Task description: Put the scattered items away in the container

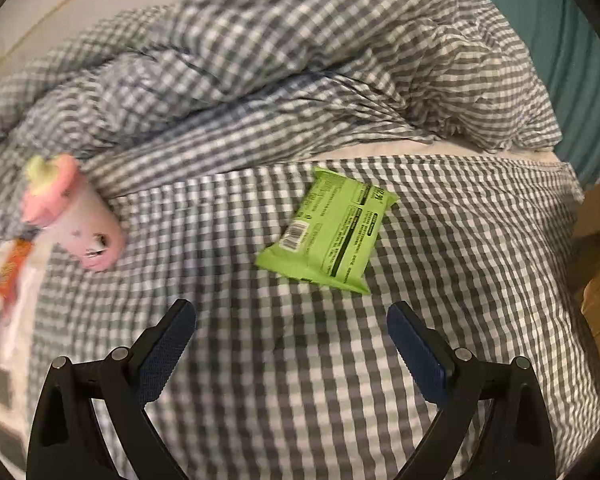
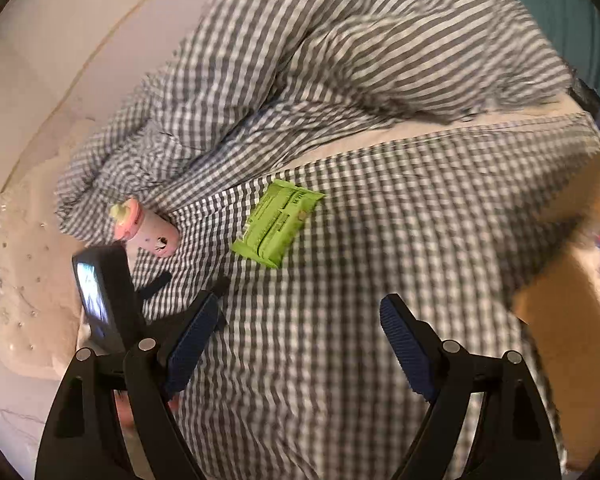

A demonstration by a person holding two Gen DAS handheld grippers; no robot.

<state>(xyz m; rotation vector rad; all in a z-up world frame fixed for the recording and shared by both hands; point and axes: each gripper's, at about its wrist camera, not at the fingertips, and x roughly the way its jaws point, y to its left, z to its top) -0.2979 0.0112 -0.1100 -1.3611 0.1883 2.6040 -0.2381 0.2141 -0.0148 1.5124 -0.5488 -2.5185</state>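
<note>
Left claw [image 1: 292, 322] is spread wide with nothing between its blue pads [image 1: 166, 354], angled down at the checked bed cover [image 1: 300, 380] — open like that because, by my reading, it is lining up for a fresh pick. Straight ahead of it, just beyond the tips, lies the green packet [image 1: 327, 232], flat on the cover, label side up with a barcode showing, turned a little askew. That flat lie means a grab would have to come across its narrower sides, and the wide spread suits that.

Off to the left, the pink bottle [image 1: 74, 216] lies on its side, its cap end tucked against the rumpled checked quilt [image 1: 280, 60] — the fold is what keeps it from rolling. At the far left edge there is something orange and white, too blurred to name.

Right claw [image 2: 300, 312] also stands open and empty over the same cover. From its view the packet [image 2: 277, 224] sits further off, and the bottle [image 2: 146, 228] beyond the other claw's body. At the right edge a cardboard box [image 2: 560, 312] stands beside the bed with blurred colourful things inside — likely the container. Packet and bottle are both well apart from it, not yet tidied.
</note>
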